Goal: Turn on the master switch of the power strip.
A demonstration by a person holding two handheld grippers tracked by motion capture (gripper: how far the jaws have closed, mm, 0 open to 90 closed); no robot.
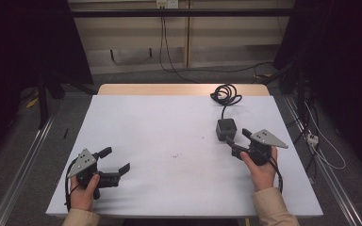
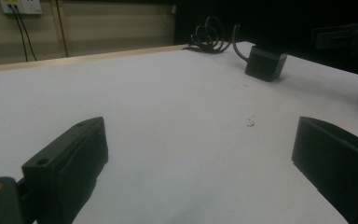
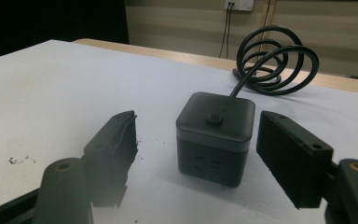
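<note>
On the white desk (image 1: 169, 141), toward its right half, stands a small black power cube (image 1: 226, 128), upright, with a button on its top face and sockets faintly visible on its near side. Its thick black cable (image 1: 226, 94) runs back to a loose coil at the desk's far edge. Right tool (image 1: 236, 141): jaws spread wide, holding nothing, aimed at the cube from the near right. In the right gripper view the cube (image 3: 215, 137) sits between and just beyond the two jaw tips, touching neither. Left tool (image 1: 115, 161): jaws likewise apart and empty, resting low near the front left corner, well apart from the cube. In the left gripper view the cube (image 2: 265, 63) appears far off across the bare surface. A small dark smudge (image 1: 175, 155) marks the desk near its centre. Step in hand, as judged: the approach to a grasp, not yet closed. The next move calls for advancing the right tool until the jaws flank the cube's side walls squarely, then closing, while keeping clear of the cable.
</note>
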